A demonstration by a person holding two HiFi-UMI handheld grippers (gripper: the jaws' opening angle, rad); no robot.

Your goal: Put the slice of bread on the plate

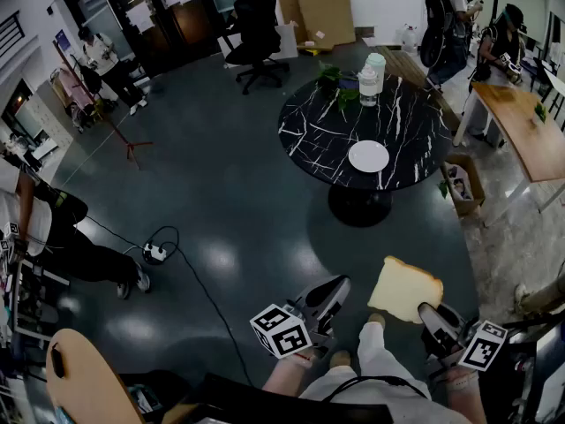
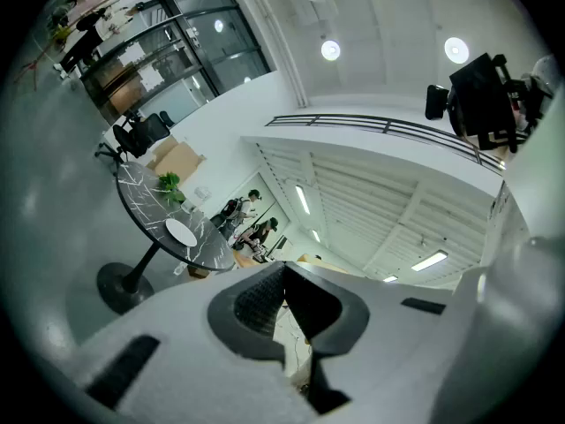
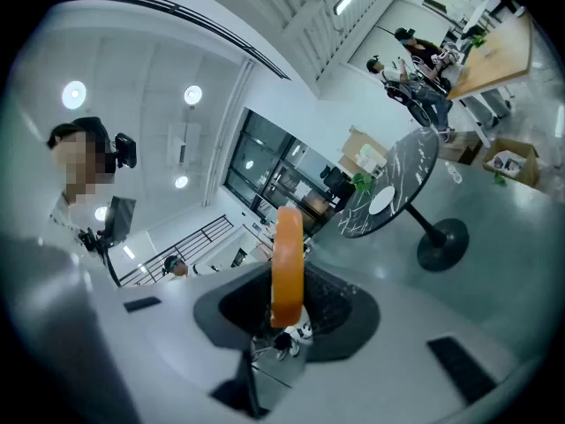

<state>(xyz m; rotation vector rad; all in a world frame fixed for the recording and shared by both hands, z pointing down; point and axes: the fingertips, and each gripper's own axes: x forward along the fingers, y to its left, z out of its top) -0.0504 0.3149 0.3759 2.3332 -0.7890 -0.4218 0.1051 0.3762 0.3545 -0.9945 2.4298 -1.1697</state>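
A slice of bread [image 1: 404, 290], pale with a tan crust, hangs over the dark floor with my right gripper [image 1: 430, 312] shut on its lower right corner. In the right gripper view the bread [image 3: 287, 263] stands edge-on between the pads. The white plate [image 1: 368, 156] lies empty on the round black marble table [image 1: 415, 122], well ahead of both grippers. It also shows as the plate [image 3: 382, 200] and the plate [image 2: 181, 231] in the gripper views. My left gripper [image 1: 334, 288] is held level beside the bread; the left gripper [image 2: 284, 269] has its tips together with nothing between them.
Two cups [image 1: 372, 79] and a green plant [image 1: 334, 79] stand at the table's far edge. An open box [image 1: 461, 184] sits beside the table's foot. A power strip with cable [image 1: 155, 253] lies on the floor at left. Several people, an office chair [image 1: 256, 26] and a wooden table [image 1: 530, 126] are around.
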